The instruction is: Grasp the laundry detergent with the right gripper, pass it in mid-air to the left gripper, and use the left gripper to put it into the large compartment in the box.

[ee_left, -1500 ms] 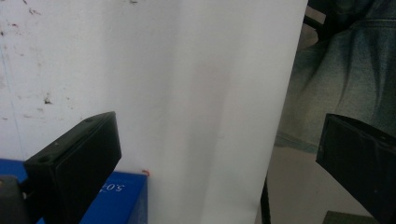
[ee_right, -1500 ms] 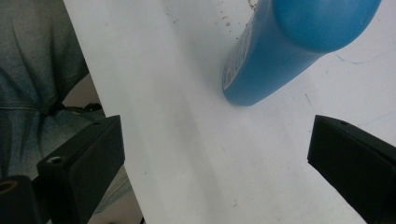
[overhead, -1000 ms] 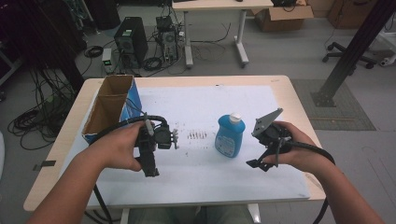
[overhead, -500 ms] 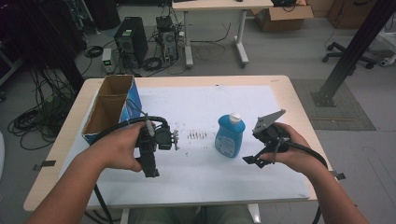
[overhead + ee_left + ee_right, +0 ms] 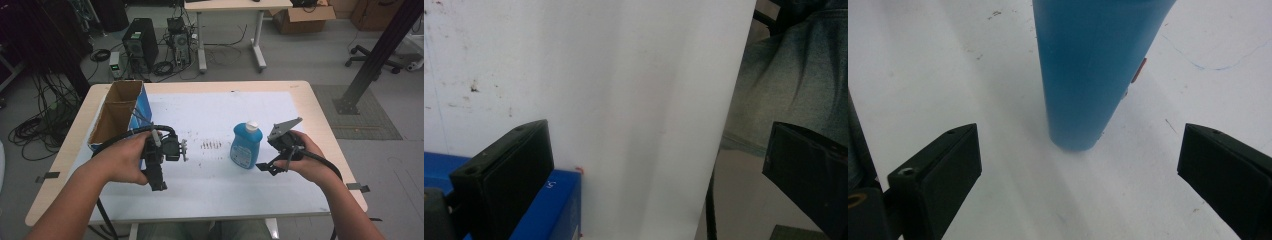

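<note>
Since a second ago our right tool (image 5: 266,167) crept nearer the blue bottle (image 5: 245,146), jaws wide, grasp not yet made.

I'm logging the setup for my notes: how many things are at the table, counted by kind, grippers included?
Blue bottle: 1
Cardboard box: 1
Grippers: 2, the left gripper and the right gripper
Total: 4
</note>
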### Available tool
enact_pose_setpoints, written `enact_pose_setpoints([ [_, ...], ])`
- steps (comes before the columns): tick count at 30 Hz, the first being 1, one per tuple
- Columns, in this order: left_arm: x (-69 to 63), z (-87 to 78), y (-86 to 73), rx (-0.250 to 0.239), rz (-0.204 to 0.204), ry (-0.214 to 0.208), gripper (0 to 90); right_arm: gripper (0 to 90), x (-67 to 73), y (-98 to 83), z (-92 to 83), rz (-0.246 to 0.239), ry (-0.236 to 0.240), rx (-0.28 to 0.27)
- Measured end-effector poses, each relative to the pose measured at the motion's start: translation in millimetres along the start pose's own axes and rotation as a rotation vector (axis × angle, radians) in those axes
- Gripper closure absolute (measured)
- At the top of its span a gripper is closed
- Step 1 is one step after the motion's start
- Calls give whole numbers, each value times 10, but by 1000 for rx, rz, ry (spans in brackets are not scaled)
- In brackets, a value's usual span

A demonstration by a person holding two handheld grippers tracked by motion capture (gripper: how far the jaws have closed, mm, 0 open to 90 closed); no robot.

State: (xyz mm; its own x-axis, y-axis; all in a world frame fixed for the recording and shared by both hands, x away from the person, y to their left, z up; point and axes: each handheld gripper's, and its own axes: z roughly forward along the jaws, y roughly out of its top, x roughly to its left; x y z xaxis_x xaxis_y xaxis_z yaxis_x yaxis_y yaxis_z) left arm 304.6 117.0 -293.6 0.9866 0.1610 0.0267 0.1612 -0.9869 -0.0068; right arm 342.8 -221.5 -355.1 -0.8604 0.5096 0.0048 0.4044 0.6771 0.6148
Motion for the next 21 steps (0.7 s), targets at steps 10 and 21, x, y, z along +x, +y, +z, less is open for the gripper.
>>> enact_pose_setpoints([
  [10, -3, 34, -24, 4, -7, -3, 2, 39, -26, -19, 76, 7, -1, -27],
  [21, -2, 15, -50, 13, -8, 10, 2, 38, -32, -20, 151, 22, 1, -77],
])
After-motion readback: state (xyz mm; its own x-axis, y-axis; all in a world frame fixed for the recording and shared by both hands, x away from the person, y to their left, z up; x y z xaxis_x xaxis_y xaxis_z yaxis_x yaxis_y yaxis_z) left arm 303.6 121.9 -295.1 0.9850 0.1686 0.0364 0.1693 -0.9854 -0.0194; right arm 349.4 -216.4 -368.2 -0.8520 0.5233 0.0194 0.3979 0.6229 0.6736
